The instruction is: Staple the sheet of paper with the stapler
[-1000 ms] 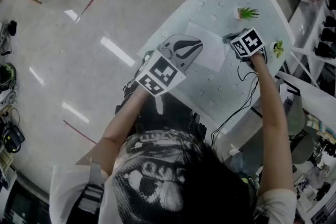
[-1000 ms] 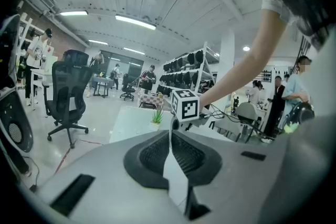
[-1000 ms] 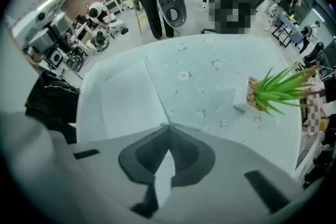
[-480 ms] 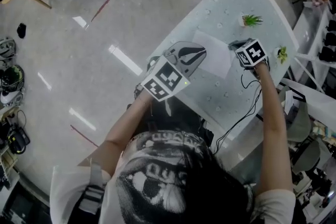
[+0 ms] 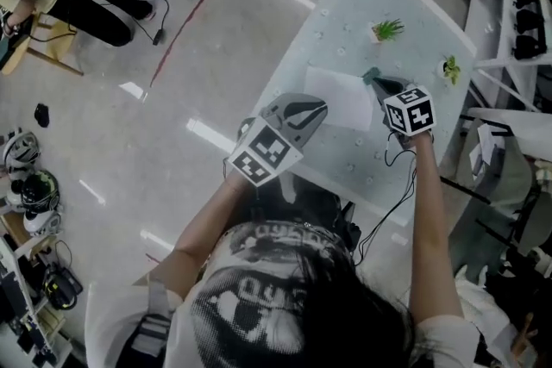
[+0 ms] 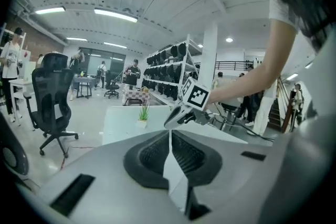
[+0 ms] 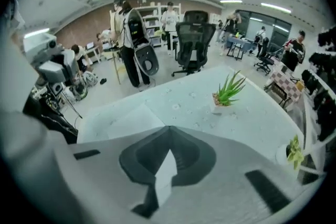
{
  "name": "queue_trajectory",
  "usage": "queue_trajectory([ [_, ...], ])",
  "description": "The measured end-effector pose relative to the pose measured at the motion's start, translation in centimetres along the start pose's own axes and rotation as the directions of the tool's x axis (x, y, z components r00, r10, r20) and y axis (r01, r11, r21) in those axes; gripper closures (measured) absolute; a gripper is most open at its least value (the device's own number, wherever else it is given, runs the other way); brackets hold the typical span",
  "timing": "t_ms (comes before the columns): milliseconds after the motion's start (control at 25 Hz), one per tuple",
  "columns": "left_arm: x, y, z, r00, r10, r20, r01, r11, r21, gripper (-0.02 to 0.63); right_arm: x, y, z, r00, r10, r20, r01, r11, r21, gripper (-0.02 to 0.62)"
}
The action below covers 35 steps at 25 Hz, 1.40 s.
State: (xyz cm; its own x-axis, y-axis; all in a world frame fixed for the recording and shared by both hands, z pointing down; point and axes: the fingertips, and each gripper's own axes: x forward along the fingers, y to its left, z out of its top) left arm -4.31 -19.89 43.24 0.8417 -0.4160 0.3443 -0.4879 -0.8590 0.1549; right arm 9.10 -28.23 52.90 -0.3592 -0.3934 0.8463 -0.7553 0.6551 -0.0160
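Paper [image 5: 338, 97] lies flat on the table [image 5: 414, 21] mid-frame, easy to reach. My left gripper [image 5: 316, 106] and right gripper [image 7: 168, 132] hang either side, jaws shut, empty.

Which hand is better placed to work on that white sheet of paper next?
Probably right: the right gripper points down at the white sheet of paper, while the left gripper points across the room.

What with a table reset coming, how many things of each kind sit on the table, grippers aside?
Sheet of paper: 1
Potted plants: 2
Total: 3
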Motion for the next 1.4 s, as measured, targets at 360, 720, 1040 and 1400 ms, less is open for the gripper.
queue_trajectory([
  [360, 1.1, -2.7, -1.2, 0.987, -0.149, -0.064, 0.153, 0.987, 0.053, 0.592, -4.5, 6.7, -3.8, 0.969, -0.102, 0.225, 0.035, 0.958, 0.284, 0.598],
  [720, 1.6, -6.5, -2.6, 0.974, -0.200, -0.105, 0.208, 0.976, 0.067, 0.592, -7.9, 11.4, -7.2, 0.924, -0.194, 0.330, 0.022, 0.887, 0.461, 0.598],
  [1040, 1.7, -12.2, -3.4, 0.969, -0.216, -0.117, 0.227, 0.970, 0.091, 0.592, -12.7, 14.1, -11.4, 0.889, -0.261, 0.377, 0.041, 0.864, 0.502, 0.600],
  [1400, -0.8, -20.8, -3.6, 0.971, -0.214, -0.110, 0.227, 0.965, 0.130, 0.592, -18.7, 18.4, -15.9, 0.837, -0.295, 0.461, 0.028, 0.864, 0.503, 0.600],
])
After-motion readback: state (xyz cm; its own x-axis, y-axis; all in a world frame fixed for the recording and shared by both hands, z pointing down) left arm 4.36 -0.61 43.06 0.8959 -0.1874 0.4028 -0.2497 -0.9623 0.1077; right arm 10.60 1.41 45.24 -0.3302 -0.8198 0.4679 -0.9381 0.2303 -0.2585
